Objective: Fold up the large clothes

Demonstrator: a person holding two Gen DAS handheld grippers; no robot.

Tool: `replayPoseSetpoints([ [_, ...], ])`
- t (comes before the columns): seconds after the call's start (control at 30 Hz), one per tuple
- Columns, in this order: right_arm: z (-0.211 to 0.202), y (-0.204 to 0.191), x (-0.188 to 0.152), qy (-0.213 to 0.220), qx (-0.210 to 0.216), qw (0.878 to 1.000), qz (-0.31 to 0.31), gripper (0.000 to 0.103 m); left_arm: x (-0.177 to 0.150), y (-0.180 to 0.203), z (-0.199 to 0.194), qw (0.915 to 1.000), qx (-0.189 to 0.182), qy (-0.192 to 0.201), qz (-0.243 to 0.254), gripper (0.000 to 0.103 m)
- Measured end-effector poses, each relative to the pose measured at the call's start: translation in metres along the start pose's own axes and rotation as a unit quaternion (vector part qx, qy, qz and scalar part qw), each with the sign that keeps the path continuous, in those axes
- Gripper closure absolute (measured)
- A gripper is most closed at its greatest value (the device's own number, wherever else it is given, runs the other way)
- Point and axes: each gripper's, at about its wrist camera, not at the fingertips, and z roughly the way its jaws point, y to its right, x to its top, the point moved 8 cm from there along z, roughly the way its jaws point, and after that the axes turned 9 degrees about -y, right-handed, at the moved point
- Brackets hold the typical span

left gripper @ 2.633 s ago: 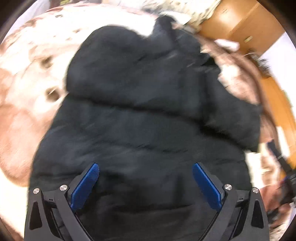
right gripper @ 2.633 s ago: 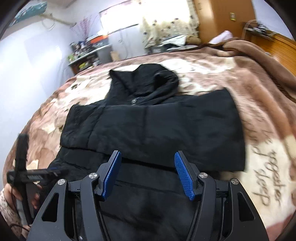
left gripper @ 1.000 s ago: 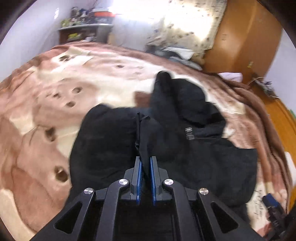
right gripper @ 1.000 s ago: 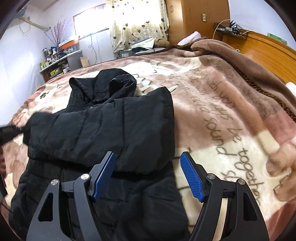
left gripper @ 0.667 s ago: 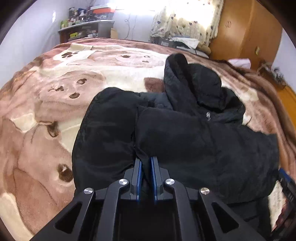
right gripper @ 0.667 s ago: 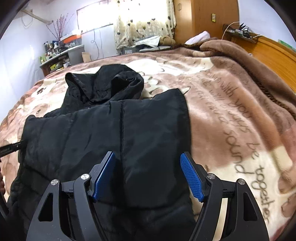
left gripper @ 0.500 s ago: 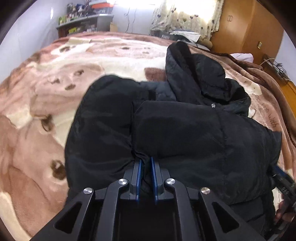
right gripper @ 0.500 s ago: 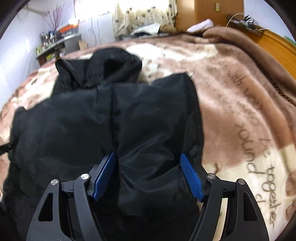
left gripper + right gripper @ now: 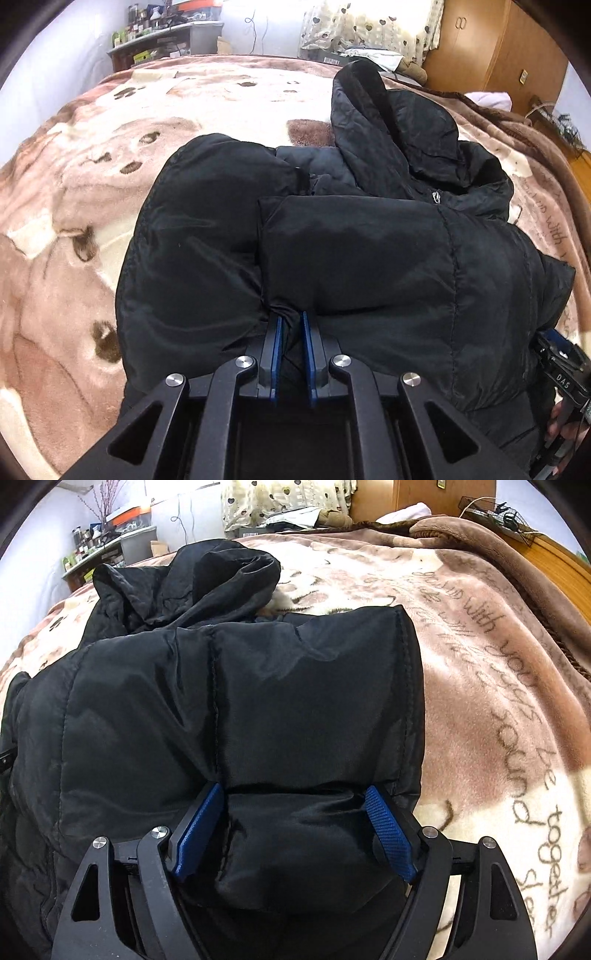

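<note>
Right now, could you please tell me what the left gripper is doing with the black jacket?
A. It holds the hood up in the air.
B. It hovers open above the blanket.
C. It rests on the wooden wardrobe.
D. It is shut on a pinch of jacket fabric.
D: the left gripper has its blue pads closed on a gathered fold of the jacket.

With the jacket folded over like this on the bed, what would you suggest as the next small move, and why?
Probably release the left gripper: it is pinched shut on the edge of the black jacket, whose folded panel already lies flat on the blanket. The right gripper is opening, fabric between its jaws.
</note>
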Motion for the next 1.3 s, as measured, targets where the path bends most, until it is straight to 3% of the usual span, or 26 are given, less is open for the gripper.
replayPoseSetpoints([
  [0.07, -0.002, 0.001, 0.001, -0.007, 0.002, 1.0, 0.007, 0.024, 0.0, -0.001, -0.007, 1.0, 0.001, -0.001, -0.003, 0.087],
  [0.23, -0.036, 0.01, 0.001, 0.018, 0.032, 0.998, 0.043, 0.024, -0.01, -0.018, -0.03, 0.999, -0.042, -0.007, -0.011, 0.038],
  [0.43, -0.071, 0.021, -0.012, 0.037, 0.052, 0.996, 0.059, 0.024, -0.019, -0.036, -0.057, 0.9986, -0.052, -0.002, -0.014, 0.031],
  [0.63, -0.101, 0.032, -0.003, 0.063, 0.052, 0.995, 0.06, 0.024, -0.006, -0.042, -0.08, 0.9988, -0.047, 0.013, 0.003, 0.025],
  [0.8, -0.109, 0.038, 0.018, 0.072, 0.066, 0.992, 0.075, 0.024, 0.015, -0.044, -0.085, 0.9981, -0.06, 0.014, 0.005, 0.024],
  [1.03, -0.108, 0.027, 0.067, 0.085, 0.054, 0.994, 0.043, 0.024, 0.068, -0.025, -0.092, 0.9959, -0.084, 0.027, 0.021, 0.024],
  [1.13, -0.107, 0.022, 0.084, 0.09, 0.069, 0.992, 0.048, 0.024, 0.082, -0.02, -0.086, 0.9957, -0.088, 0.018, 0.022, 0.023],
  [1.3, -0.092, 0.019, 0.105, 0.083, 0.059, 0.993, 0.052, 0.024, 0.1, -0.013, -0.07, 0.9955, -0.089, 0.006, 0.031, 0.023],
])
